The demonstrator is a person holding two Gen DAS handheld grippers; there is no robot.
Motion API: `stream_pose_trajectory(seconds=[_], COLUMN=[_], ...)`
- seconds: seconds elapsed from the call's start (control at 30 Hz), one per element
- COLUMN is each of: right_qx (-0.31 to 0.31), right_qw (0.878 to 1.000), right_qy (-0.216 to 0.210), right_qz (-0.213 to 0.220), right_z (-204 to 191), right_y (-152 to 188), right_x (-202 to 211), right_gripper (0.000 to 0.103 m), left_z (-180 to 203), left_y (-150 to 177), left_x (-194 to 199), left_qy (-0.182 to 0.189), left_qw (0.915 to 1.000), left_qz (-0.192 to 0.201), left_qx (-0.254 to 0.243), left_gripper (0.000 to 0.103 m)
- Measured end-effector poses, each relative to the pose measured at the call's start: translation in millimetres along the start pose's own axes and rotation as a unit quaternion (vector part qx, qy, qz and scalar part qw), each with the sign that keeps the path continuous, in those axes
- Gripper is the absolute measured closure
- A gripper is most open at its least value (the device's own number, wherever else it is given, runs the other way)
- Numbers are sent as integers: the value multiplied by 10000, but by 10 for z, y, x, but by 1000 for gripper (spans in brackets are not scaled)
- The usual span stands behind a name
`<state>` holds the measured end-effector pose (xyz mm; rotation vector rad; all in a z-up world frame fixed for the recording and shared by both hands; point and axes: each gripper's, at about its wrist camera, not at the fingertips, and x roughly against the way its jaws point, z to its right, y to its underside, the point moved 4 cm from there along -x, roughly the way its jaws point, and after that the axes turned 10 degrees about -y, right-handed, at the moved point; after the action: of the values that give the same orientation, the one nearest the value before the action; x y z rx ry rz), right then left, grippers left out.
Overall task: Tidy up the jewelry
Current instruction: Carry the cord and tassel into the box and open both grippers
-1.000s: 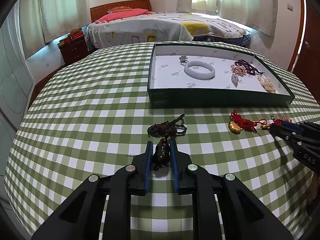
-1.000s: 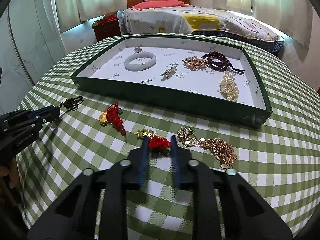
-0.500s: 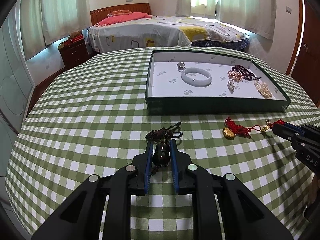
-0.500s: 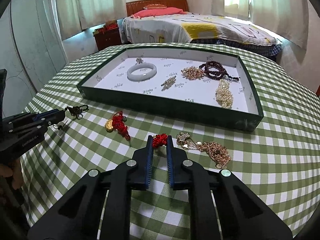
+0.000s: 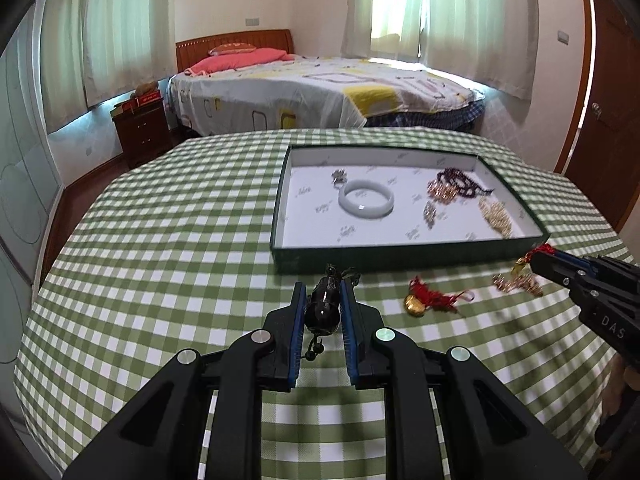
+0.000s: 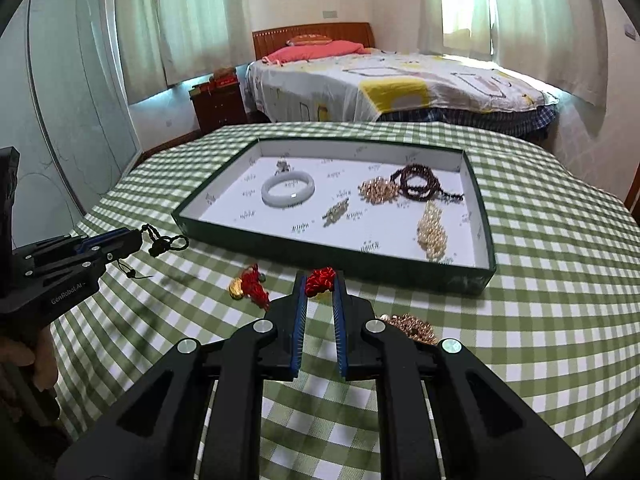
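My left gripper [image 5: 322, 294] is shut on a dark brown gourd pendant [image 5: 325, 307] with a knotted cord, held above the checked cloth. It also shows in the right wrist view [image 6: 136, 240]. My right gripper [image 6: 320, 282] is shut on a red knotted charm [image 6: 320, 280] with a gold piece, lifted off the table; it shows in the left wrist view [image 5: 538, 260]. The dark green tray [image 6: 340, 256] holds a white bangle [image 6: 288, 189], dark beads [image 6: 418, 181], a pearl strand [image 6: 432, 232] and small gold pieces. A second red-and-gold charm [image 6: 250, 286] lies on the cloth.
A rose-gold chain [image 6: 412, 326] lies on the cloth by my right gripper. The round table has a green checked cloth [image 6: 540, 300]. A bed [image 6: 392, 84] and a nightstand [image 6: 218, 106] stand beyond the table.
Both grippers have risen and tilted up, lifting their pieces off the cloth. The right gripper closed on the red charm and raised it toward the tray.
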<state>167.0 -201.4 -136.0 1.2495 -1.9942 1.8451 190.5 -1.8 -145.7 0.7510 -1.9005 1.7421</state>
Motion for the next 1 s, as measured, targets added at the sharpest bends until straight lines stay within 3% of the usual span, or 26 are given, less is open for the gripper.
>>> stream_pose_trajectory(seconds=[0.37,0.73,0.9,1.0], right_qx=[53,181,92,-52], right_qw=[9991,9955,9956,9973], right_qy=[50,180,262,267], right_qz=[425,917,891,685], right_z=[16,140,309,439], right_y=[-285,-768,-834,-778], right_x=[204,143,-94,-317], right_gripper=[90,90,90,90], left_z=[110,284,354,361], left_y=[-344,-858,-947,-864], left_x=[174,41,-246,-495], left_qy=[205,335,278,244], left_qw=[9989,9953,9959,9978], left_qz=[412,898,842,577], left_qx=[75,165,190,220], left_gripper=[85,85,85,85])
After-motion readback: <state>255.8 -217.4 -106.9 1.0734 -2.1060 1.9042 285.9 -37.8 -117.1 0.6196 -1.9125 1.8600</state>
